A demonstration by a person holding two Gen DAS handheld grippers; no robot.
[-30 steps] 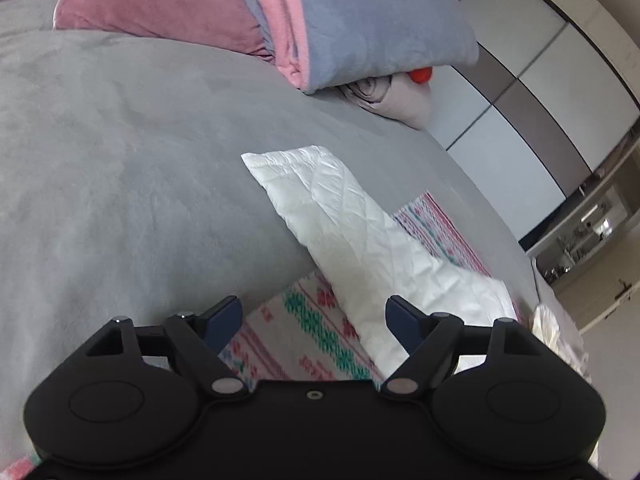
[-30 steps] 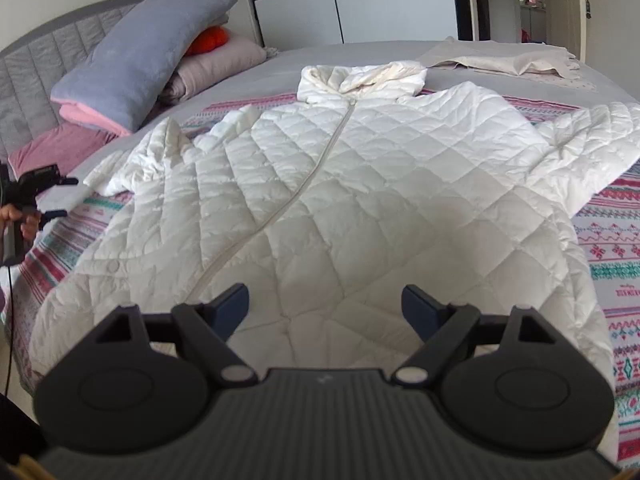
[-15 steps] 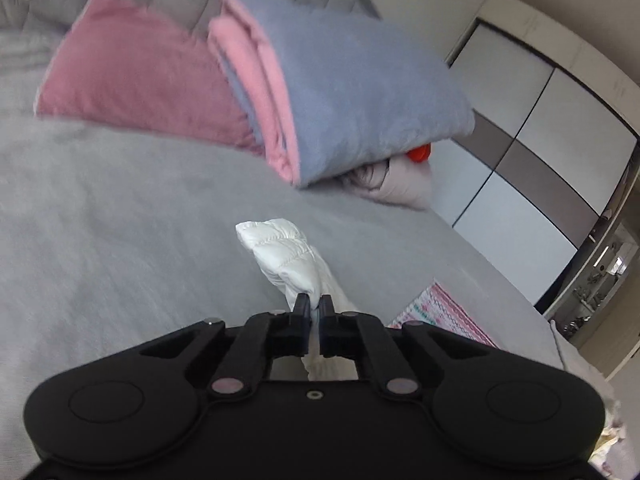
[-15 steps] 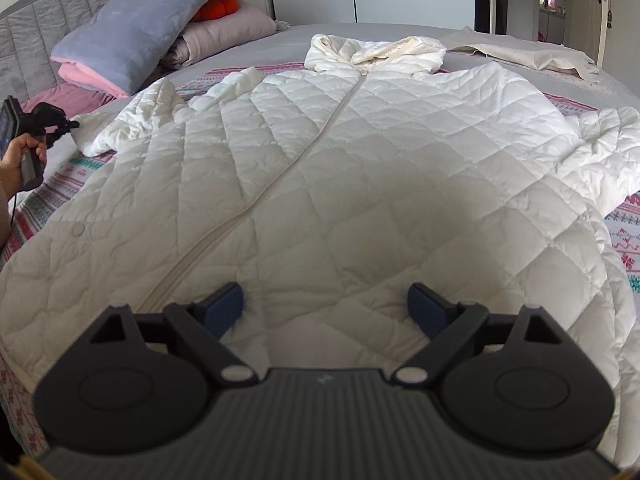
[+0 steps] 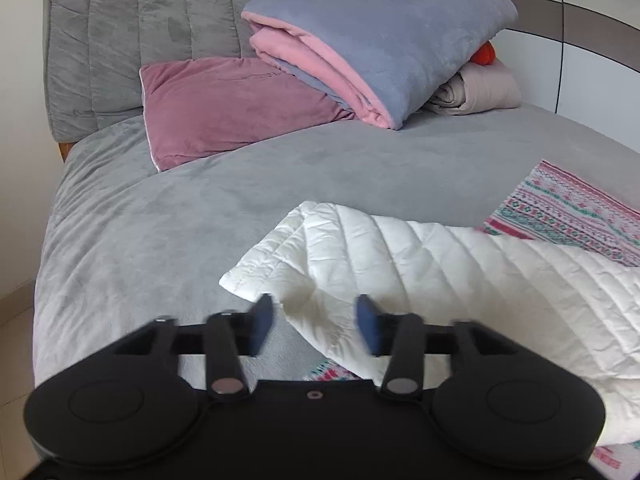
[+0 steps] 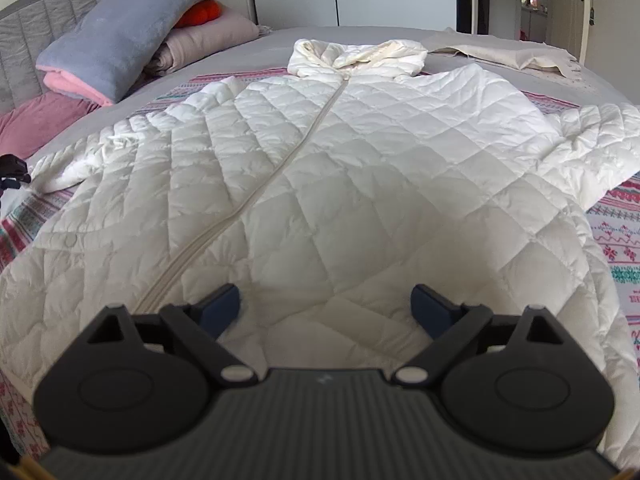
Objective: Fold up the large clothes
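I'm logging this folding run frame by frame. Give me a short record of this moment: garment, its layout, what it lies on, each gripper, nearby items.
garment: white quilted jacket, hooded, zipped
layout: spread flat, front up, sleeves out to both sides
surface: patterned blanket on grey bed
left gripper: jaws opening, sleeve cuff lies between them, not pinched
right gripper: jaws opening, over the jacket's lower part, nothing gripped
nearby: folded grey-pink blanket, pink pillow, beige cloth
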